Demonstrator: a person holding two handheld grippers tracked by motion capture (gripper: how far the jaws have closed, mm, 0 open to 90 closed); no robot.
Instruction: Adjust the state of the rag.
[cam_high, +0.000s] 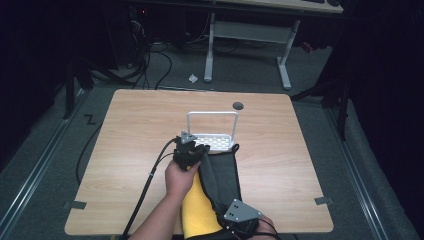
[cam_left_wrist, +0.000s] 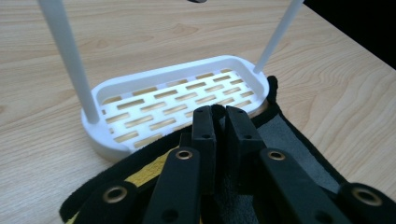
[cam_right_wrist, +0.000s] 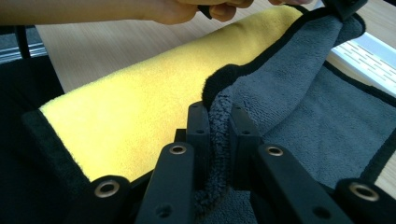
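Wood-grain desk (cam_high: 140, 130), light finish. White slotted rack (cam_high: 212, 127) sits just off centre toward 12 o'clock, a hoop handle standing over the tray; the left gripper view shows its rim (cam_left_wrist: 163, 74) and two white posts. Dark round grommet (cam_high: 238, 105) at 1 o'clock near the far edge. Grey tape tabs at the 8 o'clock (cam_high: 74, 204) and 4 o'clock (cam_high: 324, 201) corners. Off the desk: white-legged table frame (cam_high: 250, 32) at 12, cable tangle (cam_high: 150, 60) at 11, paper scrap (cam_high: 193, 78) on the grey floor between them, floor rail (cam_high: 30, 175) at 9.

High overview, two close views, shared towel (cam_high: 220, 175)
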